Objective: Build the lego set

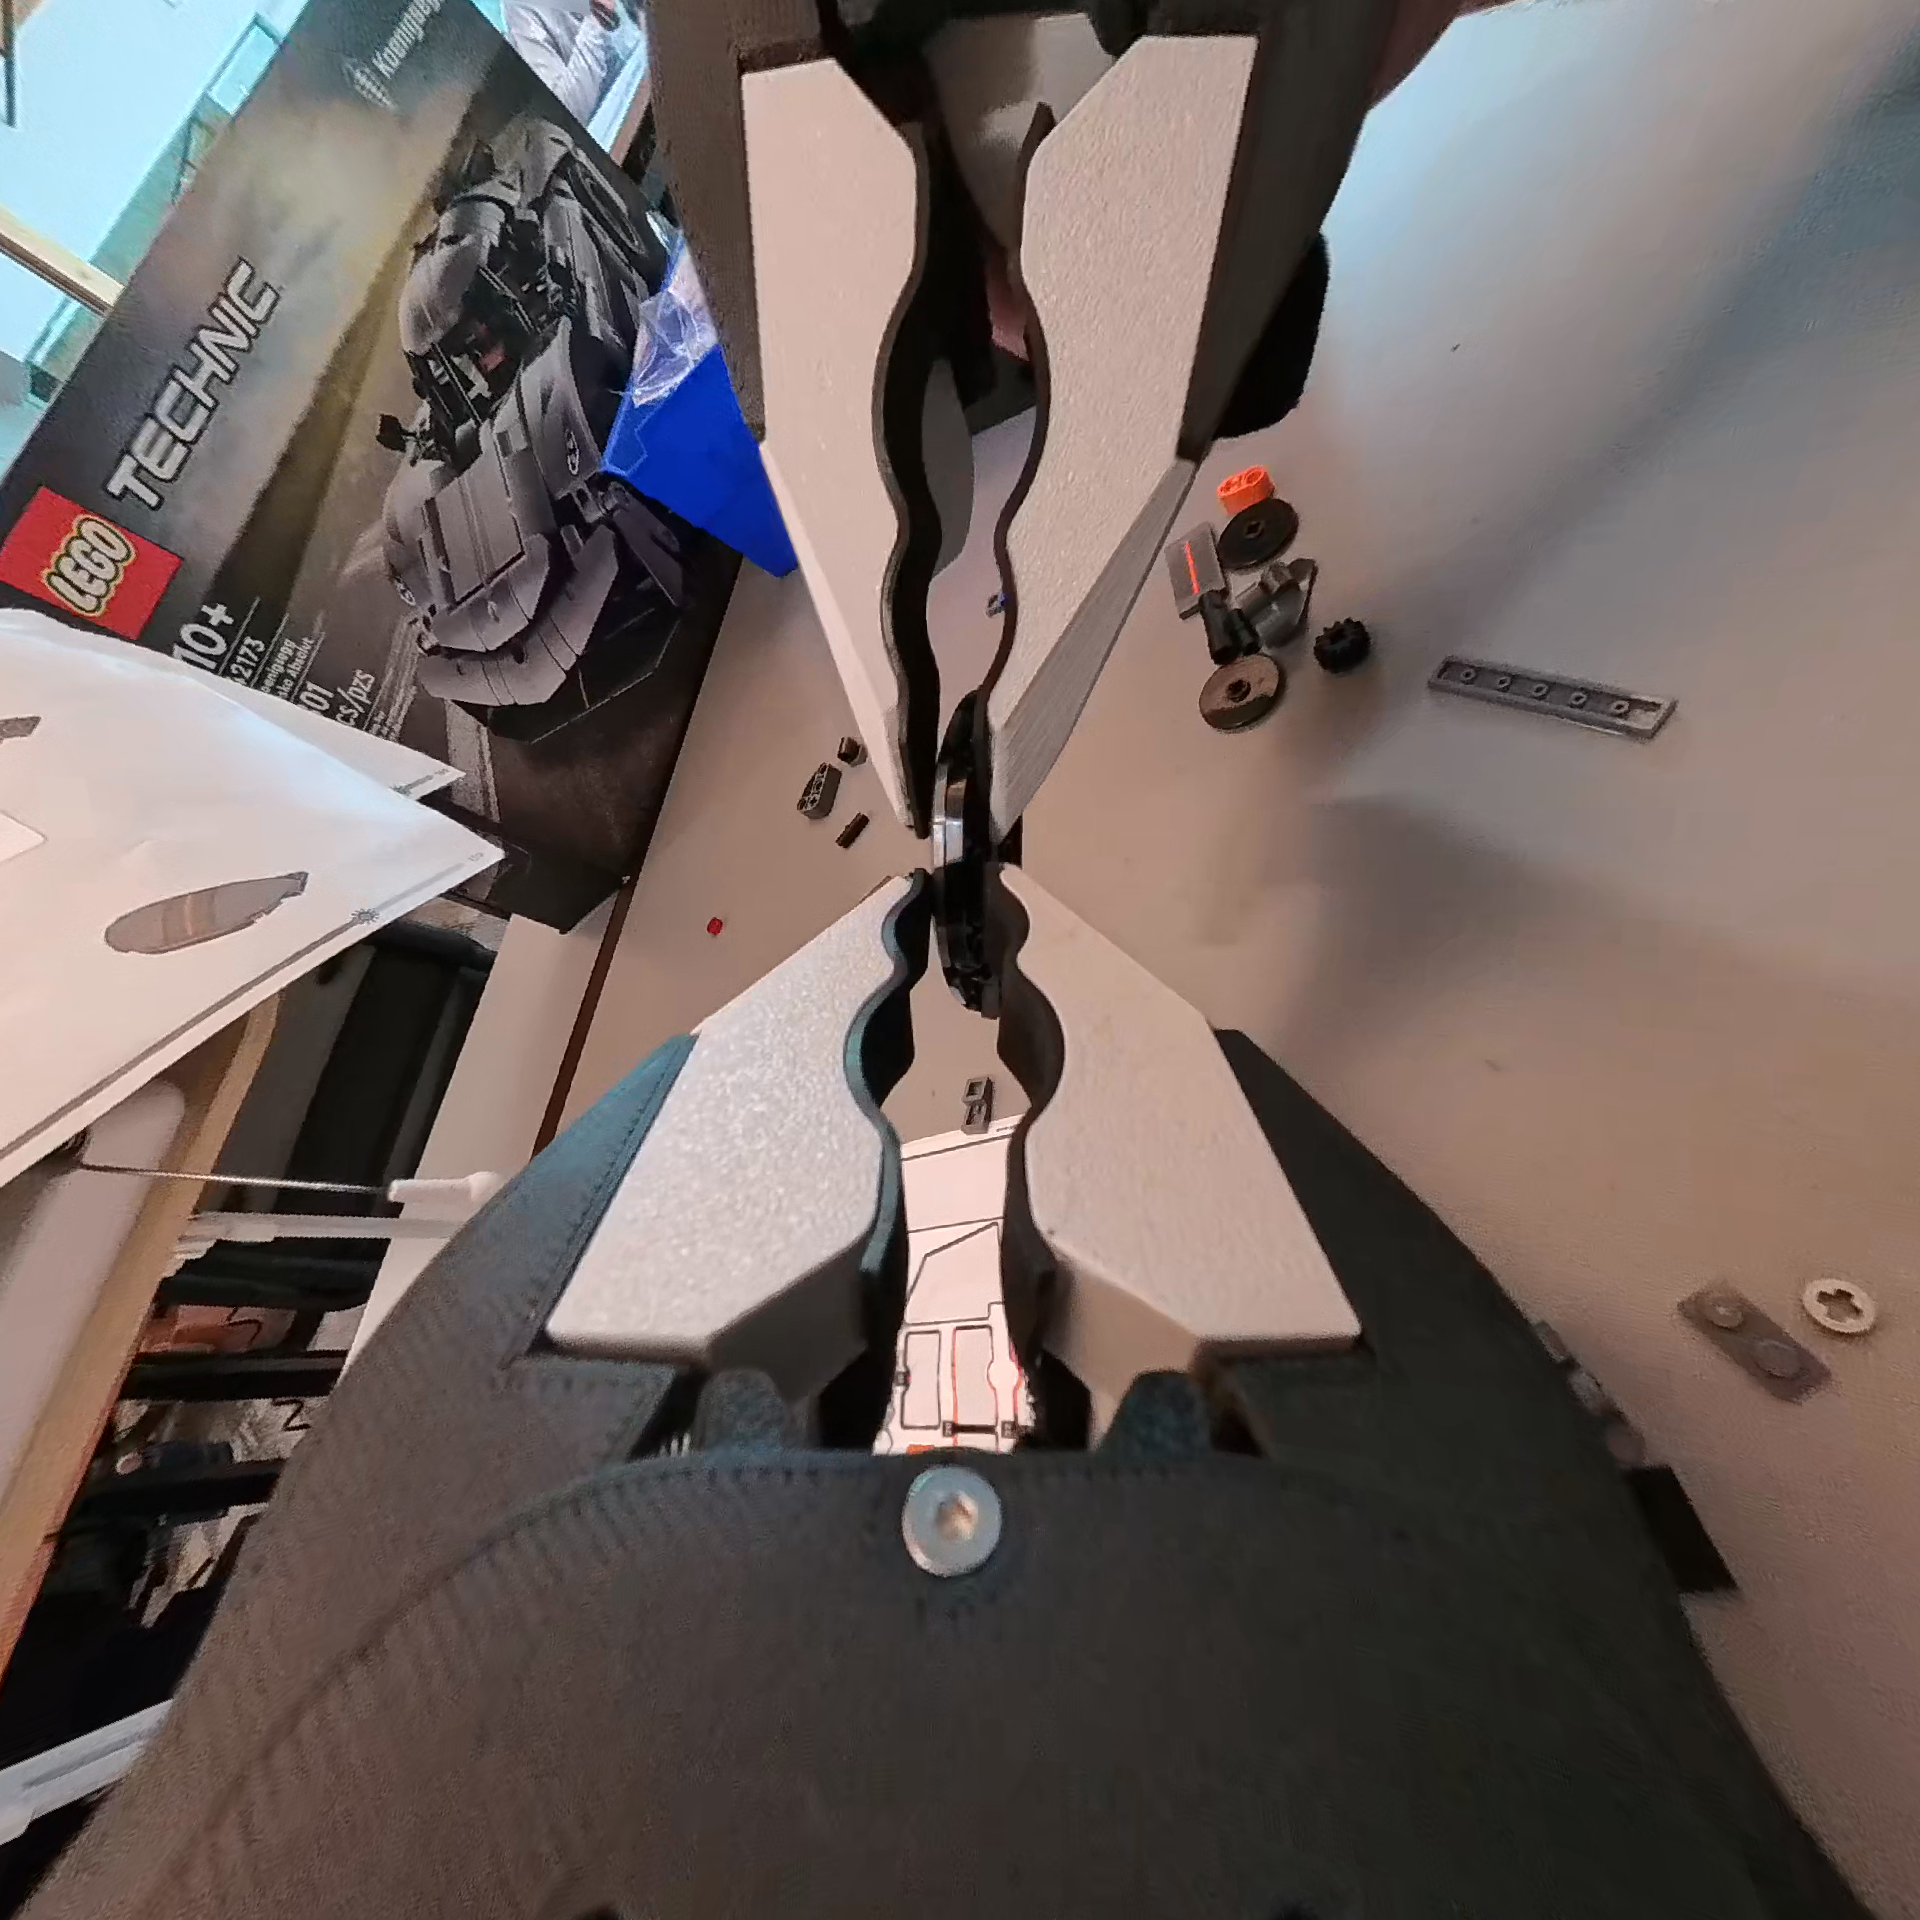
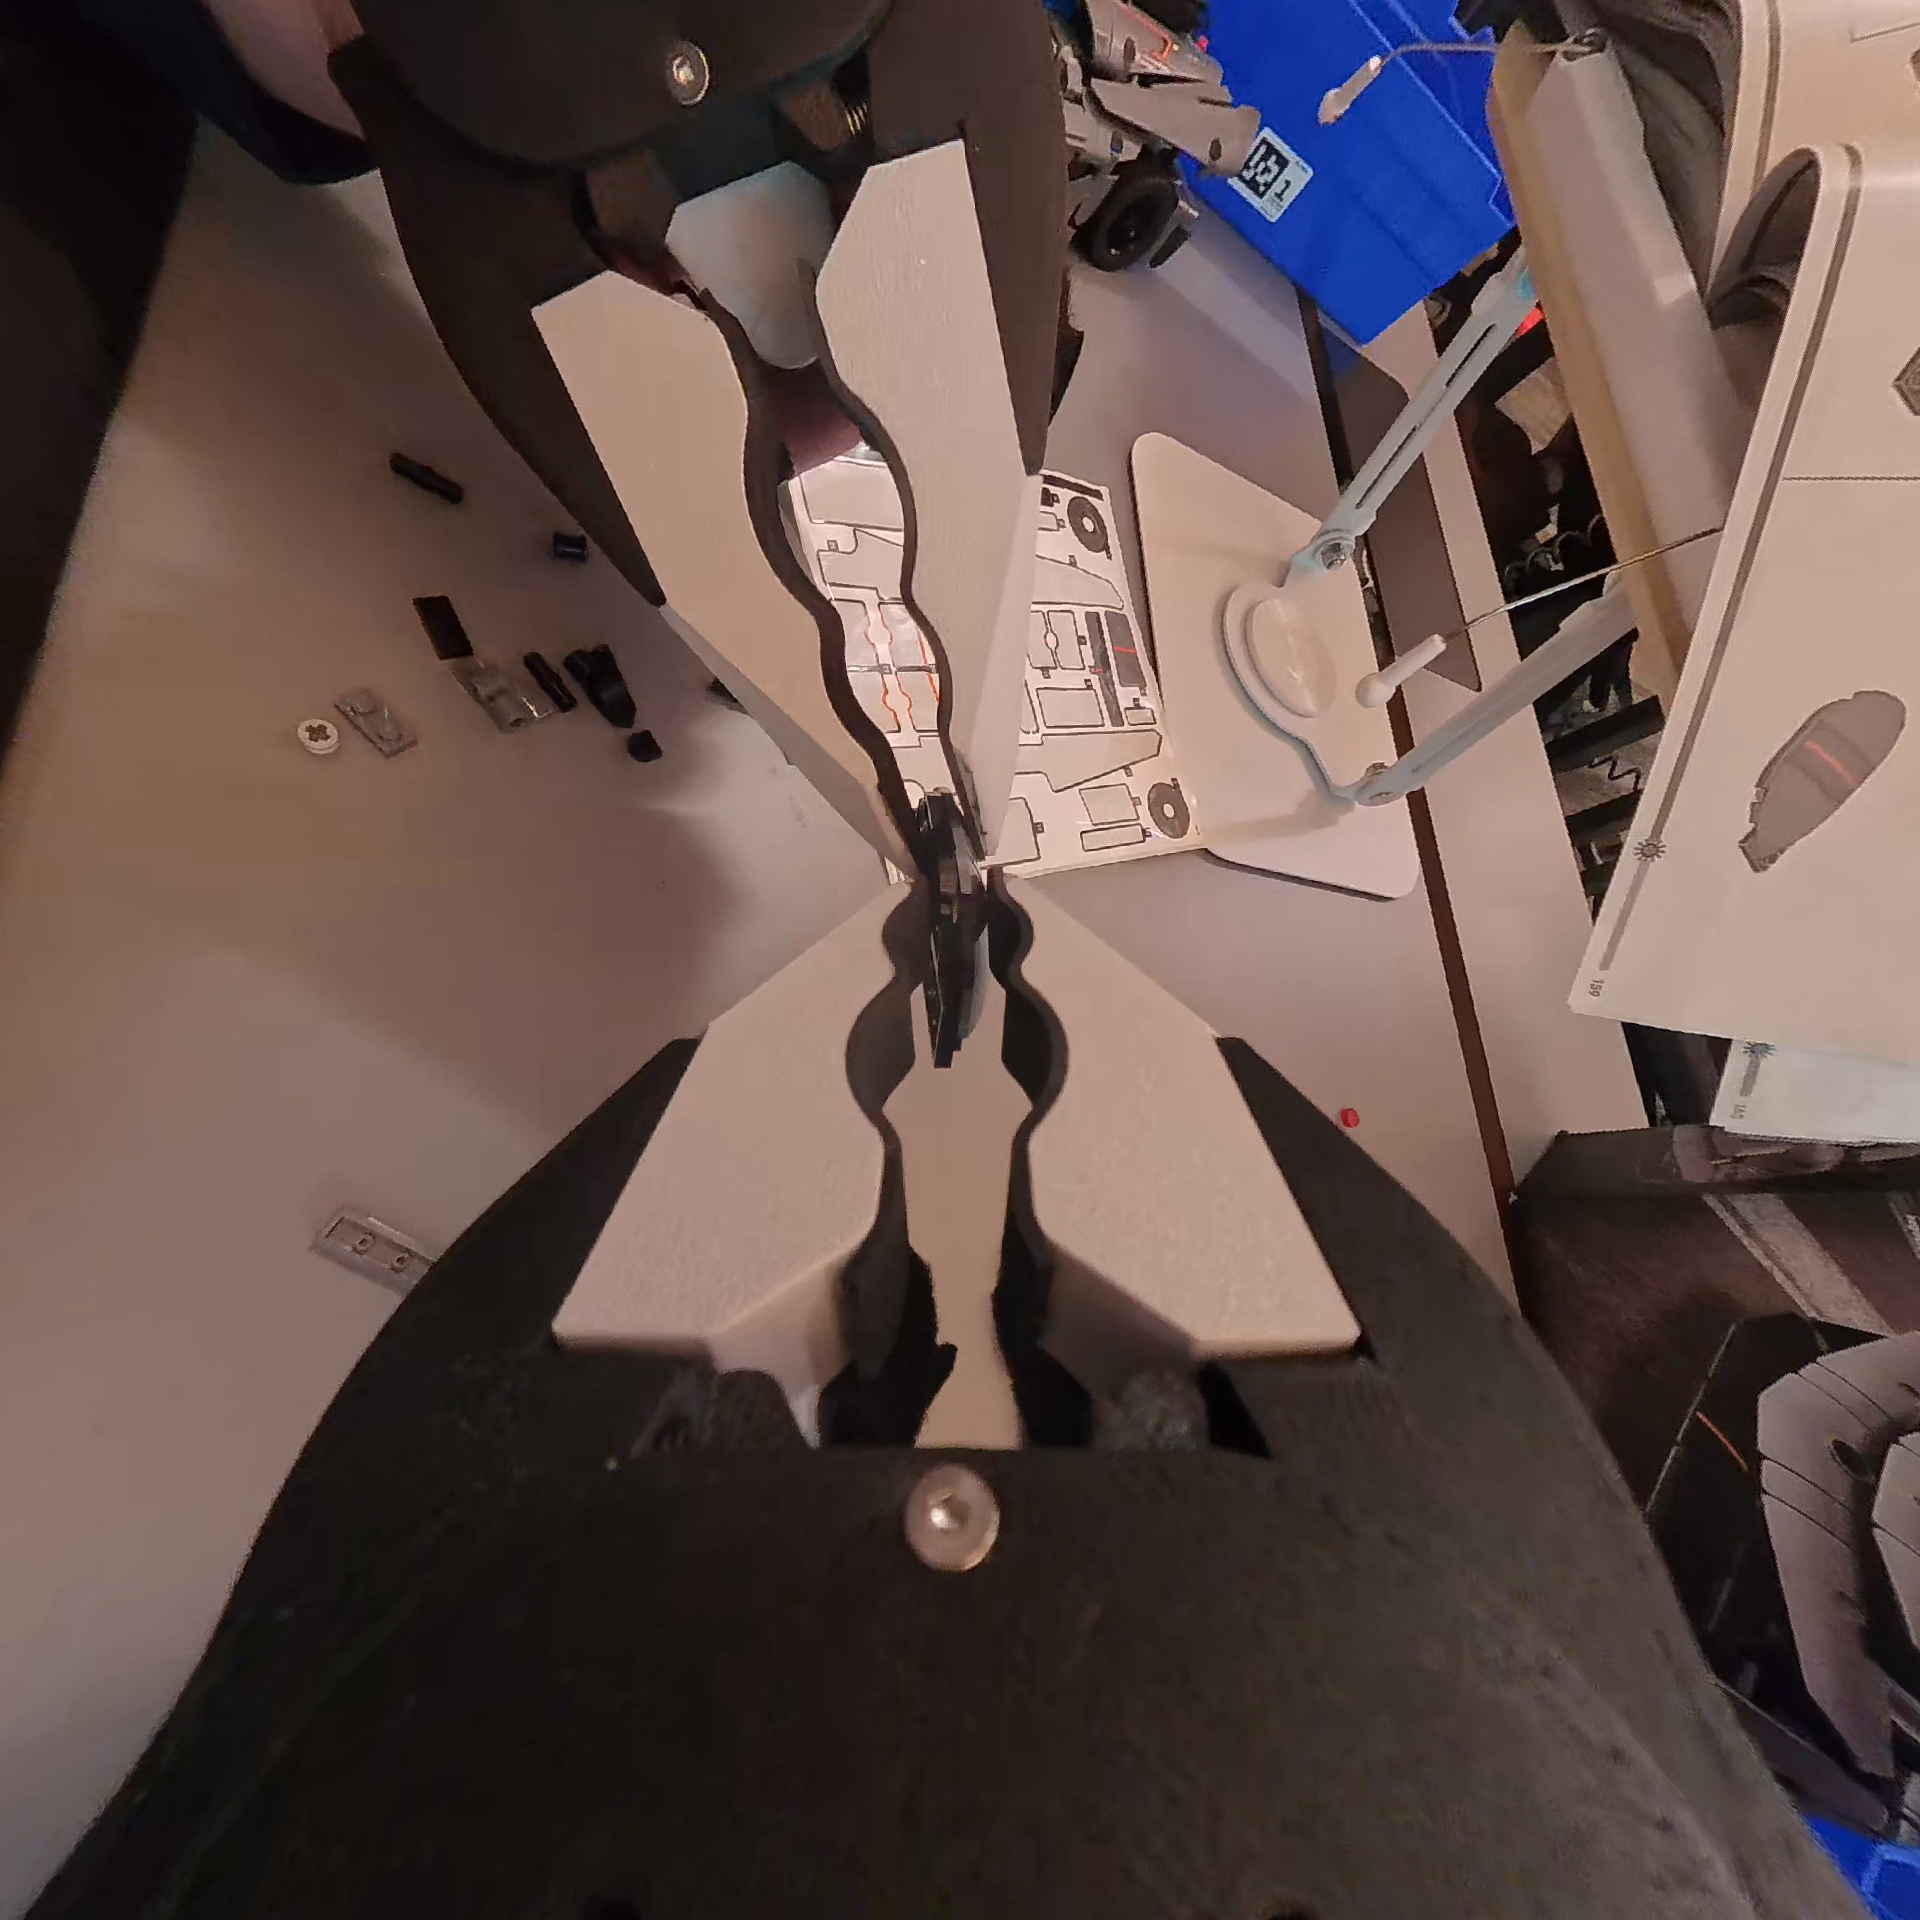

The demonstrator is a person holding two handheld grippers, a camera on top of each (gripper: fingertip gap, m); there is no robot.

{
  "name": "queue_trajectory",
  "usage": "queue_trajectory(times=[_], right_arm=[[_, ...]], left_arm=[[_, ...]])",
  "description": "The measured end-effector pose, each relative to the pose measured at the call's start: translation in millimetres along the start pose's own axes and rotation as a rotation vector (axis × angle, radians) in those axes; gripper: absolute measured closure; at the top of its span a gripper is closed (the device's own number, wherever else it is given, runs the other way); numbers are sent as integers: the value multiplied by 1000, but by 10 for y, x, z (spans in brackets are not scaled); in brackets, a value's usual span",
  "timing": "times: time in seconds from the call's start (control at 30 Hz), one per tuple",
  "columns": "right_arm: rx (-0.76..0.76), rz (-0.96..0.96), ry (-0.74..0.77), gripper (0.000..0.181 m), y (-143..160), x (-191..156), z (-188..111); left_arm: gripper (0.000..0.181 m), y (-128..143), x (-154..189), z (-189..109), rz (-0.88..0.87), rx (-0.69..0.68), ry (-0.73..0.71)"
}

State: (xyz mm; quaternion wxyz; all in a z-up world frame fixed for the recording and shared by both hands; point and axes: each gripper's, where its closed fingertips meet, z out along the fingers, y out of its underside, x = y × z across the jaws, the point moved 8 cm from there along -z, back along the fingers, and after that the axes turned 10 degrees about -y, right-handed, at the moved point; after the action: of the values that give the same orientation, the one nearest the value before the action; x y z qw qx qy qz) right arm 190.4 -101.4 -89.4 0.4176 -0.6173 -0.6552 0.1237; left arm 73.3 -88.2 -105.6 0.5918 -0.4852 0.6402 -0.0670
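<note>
Table (image 1: 1558, 1039) is pale grey, both grippers meet tip to tip above it. Set box (image 1: 343, 499) lies flat at the table's far edge in the left wrist view, car picture up; contents not visible. Open instruction booklet (image 1: 156, 831) overlaps its corner. Blue bin (image 1: 707, 457) sits just beside the box, with clear plastic bags (image 1: 665, 332) sticking out of the top. In the right wrist view, a partly built grey car (image 2: 1143, 135) stands next to a blue bin (image 2: 1371, 156); can't tell what's inside that one. White lamp stand (image 2: 1299, 665) and sticker sheet (image 2: 1081, 675) lie flat nearby.

Left gripper (image 1: 961, 925): fingers nearly closed, pinching a flat black piece (image 1: 961, 883) edge-on. Right gripper (image 2: 951, 935): fingers likewise clamped on the same black piece (image 2: 951, 935) from the opposite end. Piece is held in the air between the two, off the table.

Loose parts on the table: grey strip with holes (image 1: 1553, 698), two black discs (image 1: 1242, 691), orange connector (image 1: 1247, 486), small black gear (image 1: 1340, 646), white round bit (image 1: 1837, 1306), tiny red stud (image 1: 713, 925).
</note>
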Motion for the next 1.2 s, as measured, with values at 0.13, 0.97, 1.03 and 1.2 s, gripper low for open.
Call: queue_trajectory(times=[0.13, 0.97, 1.03, 1.2], right_arm=[[-13, -4, -5, 174, -10, -14, 1], [13, 12, -19, 174, -14, -7, -46], [-7, 14, -24, 174, 16, -8, -25], [-24, 4, -22, 174, 30, -14, -3]], left_arm=[[174, -7, 16, -1, 16, -12, 6], [174, -64, -1, -32, -8, 18, 2], [177, -84, -2, -48, -20, 39, 11], [181, -71, 3, -46, -29, 30, 26]])
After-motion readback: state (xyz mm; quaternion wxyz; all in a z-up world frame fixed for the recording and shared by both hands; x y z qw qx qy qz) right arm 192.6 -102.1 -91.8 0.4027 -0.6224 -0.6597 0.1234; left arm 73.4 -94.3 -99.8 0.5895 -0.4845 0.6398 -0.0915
